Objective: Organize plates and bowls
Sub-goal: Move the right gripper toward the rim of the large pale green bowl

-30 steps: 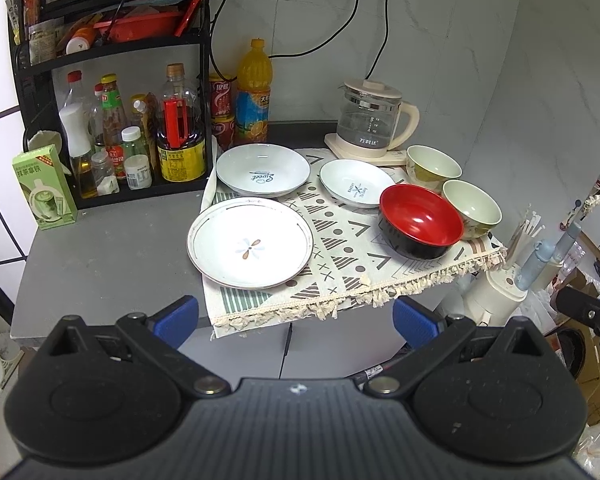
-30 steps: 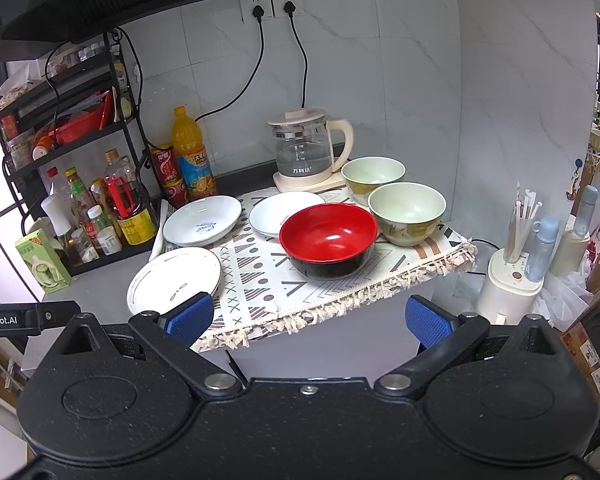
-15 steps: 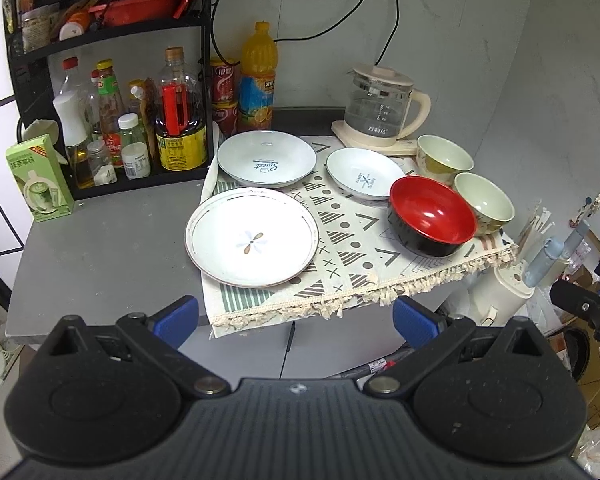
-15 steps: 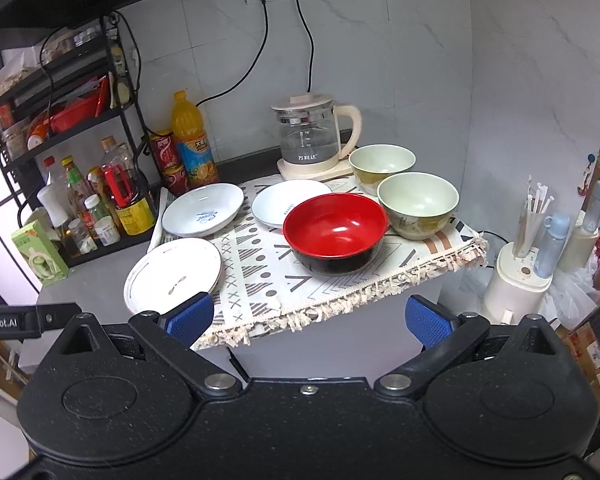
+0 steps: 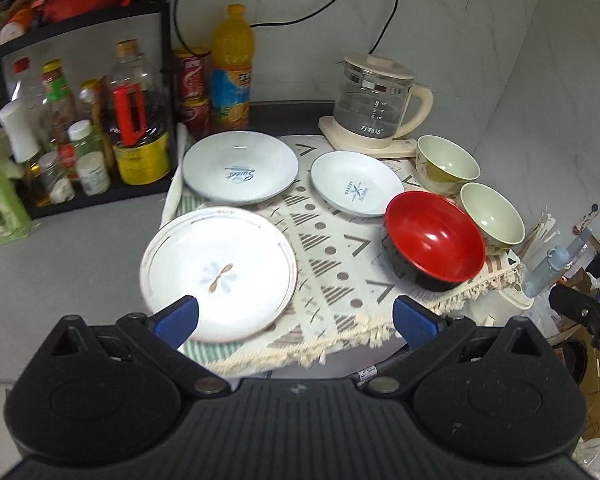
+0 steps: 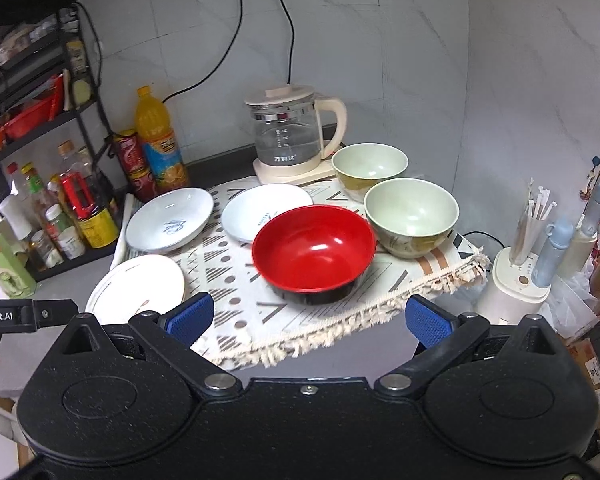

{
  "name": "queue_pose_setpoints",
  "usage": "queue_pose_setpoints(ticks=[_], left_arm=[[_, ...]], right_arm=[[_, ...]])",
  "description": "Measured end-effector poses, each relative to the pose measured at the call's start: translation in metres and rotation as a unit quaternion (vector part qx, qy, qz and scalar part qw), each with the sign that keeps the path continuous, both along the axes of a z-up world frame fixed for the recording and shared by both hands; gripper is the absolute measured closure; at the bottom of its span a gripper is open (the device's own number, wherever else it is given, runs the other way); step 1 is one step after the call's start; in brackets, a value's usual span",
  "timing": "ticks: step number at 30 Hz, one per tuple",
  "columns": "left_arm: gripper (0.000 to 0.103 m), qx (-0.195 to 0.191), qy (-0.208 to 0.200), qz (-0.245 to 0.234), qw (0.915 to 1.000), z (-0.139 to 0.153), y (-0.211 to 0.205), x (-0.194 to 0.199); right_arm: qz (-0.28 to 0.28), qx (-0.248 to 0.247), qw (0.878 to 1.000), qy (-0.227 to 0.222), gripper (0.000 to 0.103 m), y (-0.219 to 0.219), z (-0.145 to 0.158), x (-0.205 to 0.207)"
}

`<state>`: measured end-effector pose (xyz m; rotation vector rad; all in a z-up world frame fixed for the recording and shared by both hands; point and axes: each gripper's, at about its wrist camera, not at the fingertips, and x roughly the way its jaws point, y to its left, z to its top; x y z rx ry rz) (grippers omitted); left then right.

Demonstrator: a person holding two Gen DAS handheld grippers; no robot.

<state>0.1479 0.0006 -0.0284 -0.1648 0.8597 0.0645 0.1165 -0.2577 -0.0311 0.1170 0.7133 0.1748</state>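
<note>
Six dishes: three plates and three bowls, all on the patterned cloth (image 5: 340, 264) that covers the right part of my grey counter (image 5: 68, 248).
Big plate: the flower-marked plate (image 5: 219, 271) lies nearest me at the cloth's left front corner; my left pad overlaps its rim in the left view.
Deep plate: the plate with blue script (image 5: 240, 167) sits behind it, close to the bottle rack.
Small plate: the small white plate (image 6: 266, 210) lies in the middle, its near edge hidden behind the red bowl from the right view.
Red bowl: the red bowl (image 6: 314, 252) stands upright at the cloth's front, directly ahead of my right claw.
Green bowls: the near green bowl (image 6: 411, 216) is just beside the red one, perhaps touching; the far green bowl (image 6: 370, 168) is behind it, by the kettle base.
Left claw: my left gripper (image 5: 296, 318) is spread wide and empty, short of the counter edge.
Right claw: my right gripper (image 6: 308, 320) is likewise spread and empty.
Around: glass kettle (image 6: 290, 136) at the back, orange drink bottle (image 5: 232, 80), rack of sauce bottles (image 5: 100, 128) on the left, green carton (image 5: 0, 204).
In the way: the cloth's fringe (image 6: 340, 332) hangs over the front edge between my pads and the dishes.
</note>
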Motion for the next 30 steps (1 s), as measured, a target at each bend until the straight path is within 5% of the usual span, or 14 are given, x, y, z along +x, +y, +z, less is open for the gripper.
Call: queue_pose_setpoints(ticks=[30], left_arm=[[0.003, -0.035, 0.060, -0.045, 0.9966, -0.036, -0.011, 0.167]], right_arm=[[-0.060, 0.000, 0.997, 0.048, 0.000, -0.009, -0.030, 0.131]])
